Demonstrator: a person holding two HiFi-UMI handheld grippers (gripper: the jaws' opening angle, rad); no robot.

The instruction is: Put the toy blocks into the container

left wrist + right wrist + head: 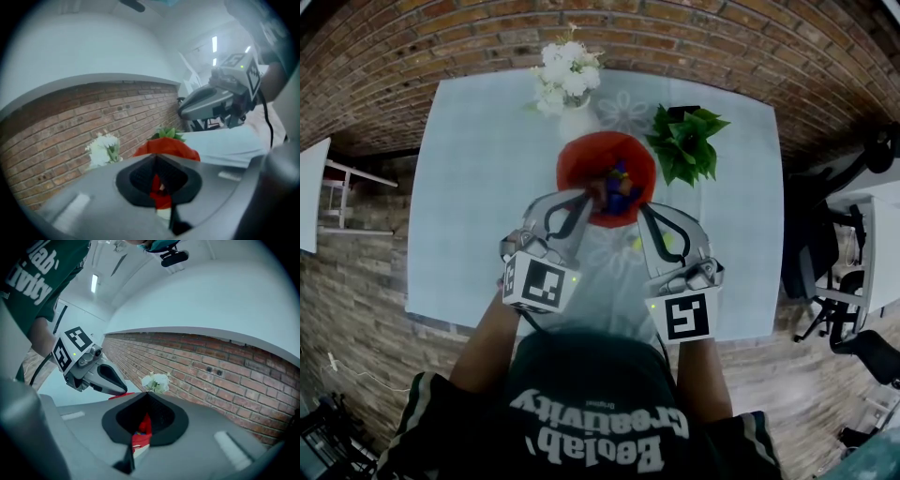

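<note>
White flowers [567, 75] stand behind and left of the round red container [579, 152], which sits upright on the pale blue surface [478, 187]. Its mouth faces up, and being round it shows no long axis. My left gripper [584, 194] points at the container's near-left rim, jaws clenched on nothing. Small coloured toy blocks [619, 183] lie heaped inside the container, too jumbled to tell which way any points. My right gripper [644, 208] noses at its near-right rim, jaws likewise closed and empty. A leafy green plant [686, 141] stands just beside the container's right.
</note>
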